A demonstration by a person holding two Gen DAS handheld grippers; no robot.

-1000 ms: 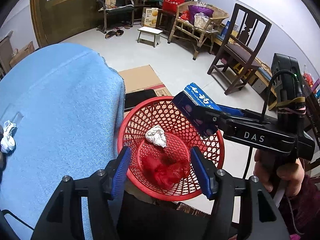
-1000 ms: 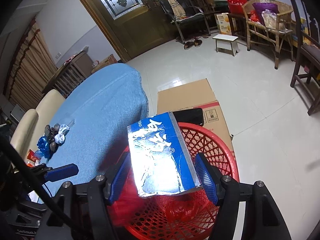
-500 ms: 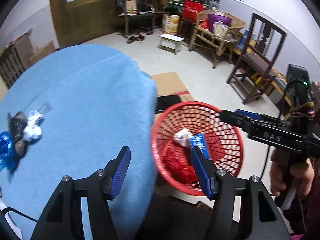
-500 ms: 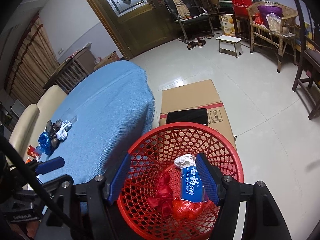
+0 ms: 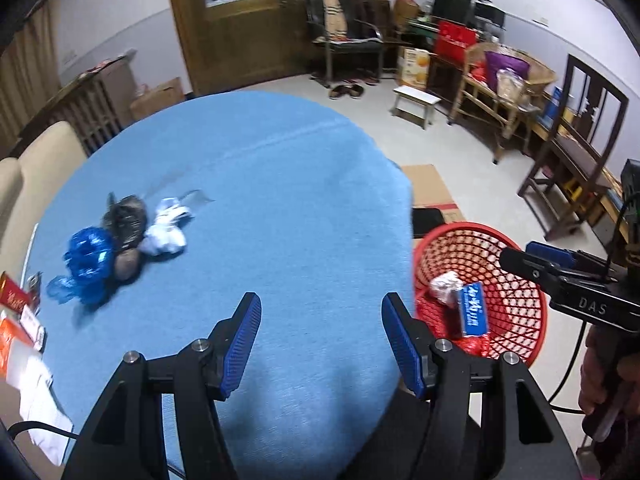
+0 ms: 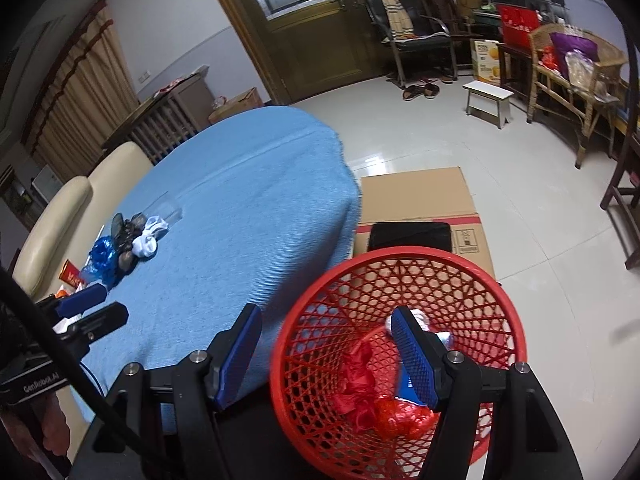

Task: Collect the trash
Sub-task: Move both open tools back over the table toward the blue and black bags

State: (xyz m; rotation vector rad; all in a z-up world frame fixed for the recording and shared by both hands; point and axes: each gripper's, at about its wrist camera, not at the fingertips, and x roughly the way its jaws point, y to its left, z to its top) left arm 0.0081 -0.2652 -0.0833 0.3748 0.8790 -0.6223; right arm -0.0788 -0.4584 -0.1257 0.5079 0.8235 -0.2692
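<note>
- Jaws of the left gripper (image 5: 321,338) stood apart with nothing between them, over the near part of the blue tablecloth (image 5: 280,208); to my eye the step in hand was reaching for the next piece of trash.
- Beside it, the right gripper (image 6: 326,354) hung just as empty and parted, at the near rim of the red mesh basket (image 6: 500,292), which stood on the floor against the table's edge.
- In the basket lay the blue carton (image 5: 472,310), a crumpled foil ball (image 5: 444,282) and red plastic wrapping (image 6: 362,384), so that part looked done.
- Farther across the cloth sat the remaining clump: a white crumpled wad (image 5: 166,232), a dark brownish wrapper (image 5: 126,220) and a blue plastic bag (image 5: 86,258), all touching one another.
- To do it well, I judged the left gripper should go for the white wad first, at the clump's open side, coming down with the pads either side of it so the neighbours were not dragged along.
- At the far left edge lay a red packet (image 5: 12,292) and some papers; whether they counted as trash I couldn't tell.
</note>
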